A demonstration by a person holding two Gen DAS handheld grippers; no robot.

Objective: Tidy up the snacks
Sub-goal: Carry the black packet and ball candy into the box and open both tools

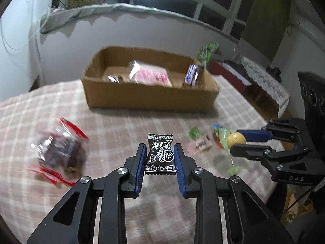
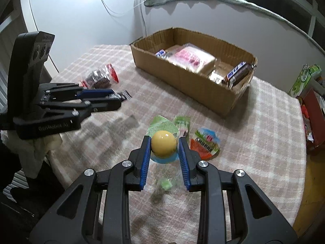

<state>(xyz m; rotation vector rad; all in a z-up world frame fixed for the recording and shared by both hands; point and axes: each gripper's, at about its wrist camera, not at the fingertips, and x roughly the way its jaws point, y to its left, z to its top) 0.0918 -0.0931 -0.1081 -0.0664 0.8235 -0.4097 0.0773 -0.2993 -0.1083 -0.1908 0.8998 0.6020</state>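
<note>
Gripping a black candy (image 1: 160, 155) between its blue pads, the left claw (image 1: 160, 156) hangs above the checked desk (image 1: 113, 122), with the box (image 1: 150, 97) beyond its tips. The right claw (image 2: 165, 145) is clamped on a yellow ball (image 2: 163, 144), jelly cups (image 2: 205, 145) just past its fingers, the box farther ahead to its right.

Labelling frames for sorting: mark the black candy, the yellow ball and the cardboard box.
Black candy (image 1: 160, 155), left wrist view, middle of the wrapper.
Yellow ball (image 2: 163, 144), right wrist view, centre of the ball.
Cardboard box (image 2: 182, 79), right wrist view, near outer wall.
</note>
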